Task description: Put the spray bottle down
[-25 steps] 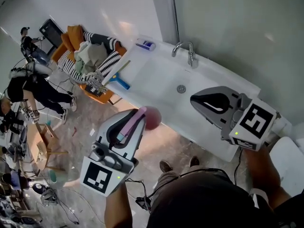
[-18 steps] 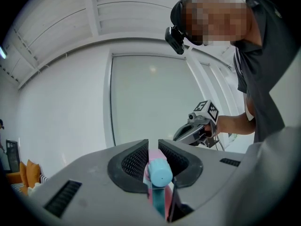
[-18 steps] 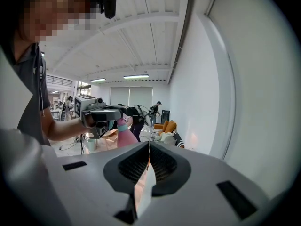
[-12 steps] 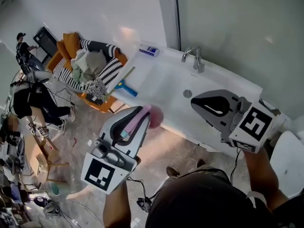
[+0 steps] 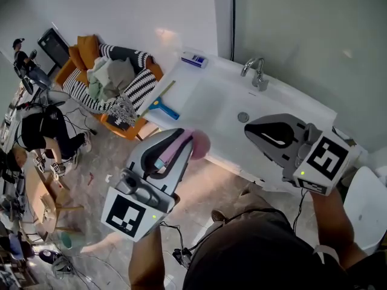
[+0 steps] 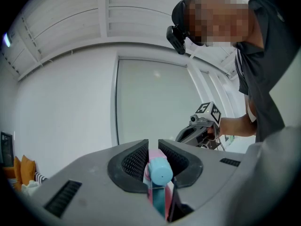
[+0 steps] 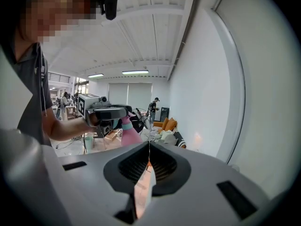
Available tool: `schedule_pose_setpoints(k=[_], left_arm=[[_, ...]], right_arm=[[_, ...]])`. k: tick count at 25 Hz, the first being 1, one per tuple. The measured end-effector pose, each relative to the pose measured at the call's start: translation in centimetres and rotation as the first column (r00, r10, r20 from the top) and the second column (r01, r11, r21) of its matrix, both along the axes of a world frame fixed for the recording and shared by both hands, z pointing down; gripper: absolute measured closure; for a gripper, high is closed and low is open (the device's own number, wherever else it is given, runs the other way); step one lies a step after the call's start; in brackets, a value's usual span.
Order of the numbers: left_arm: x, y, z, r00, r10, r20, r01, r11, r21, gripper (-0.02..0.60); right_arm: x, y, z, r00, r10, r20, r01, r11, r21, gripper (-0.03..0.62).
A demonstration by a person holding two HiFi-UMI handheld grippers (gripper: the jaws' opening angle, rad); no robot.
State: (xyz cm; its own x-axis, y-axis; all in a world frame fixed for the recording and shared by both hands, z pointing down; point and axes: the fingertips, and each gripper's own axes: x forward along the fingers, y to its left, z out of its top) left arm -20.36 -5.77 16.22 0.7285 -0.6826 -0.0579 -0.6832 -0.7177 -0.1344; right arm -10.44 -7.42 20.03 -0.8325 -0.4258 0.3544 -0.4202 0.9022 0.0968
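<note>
My left gripper [image 5: 179, 142] is clamped on the pink spray bottle [image 5: 197, 145]. Its jaws press against the bottle's sides, and the blue cap [image 6: 160, 172] pokes out between them in the left gripper view. I hold the bottle in the air, off any surface, and from my head it shows against the near rim of the white tub [image 5: 205, 95]. My right gripper [image 5: 259, 127] hangs well apart to the right with its jaws pressed together and nothing between them. On the tub's far side stands a faucet [image 5: 256, 72]. A blue squeegee [image 5: 162, 106] lies across the tub's left end. Farther left sits an orange sofa [image 5: 84, 53] heaped with a striped blanket [image 5: 136, 84].
</note>
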Motion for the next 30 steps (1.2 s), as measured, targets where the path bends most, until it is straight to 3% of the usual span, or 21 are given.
schedule_pose_setpoints(k=[17, 24, 30], left_arm=[[3.2, -12.3, 1.9, 0.996, -0.065, 0.061, 0.068, 0.997, -0.038, 0.515], [3.5, -14.8, 1.7, 0.994, -0.083, 0.074, 0.086, 0.995, -0.045, 0.515], [3.3, -16.5, 2.1, 0.997, -0.044, 0.064, 0.047, 0.997, -0.056, 0.515]], right_arm=[[2.4, -12.7, 3.2, 0.996, -0.084, 0.018, 0.085, 0.994, -0.070, 0.585], [1.7, -15.2, 3.4, 0.992, -0.125, 0.016, 0.126, 0.988, -0.088, 0.585], [1.6, -16.4, 3.9, 0.996, -0.089, -0.007, 0.088, 0.991, -0.102, 0.585]])
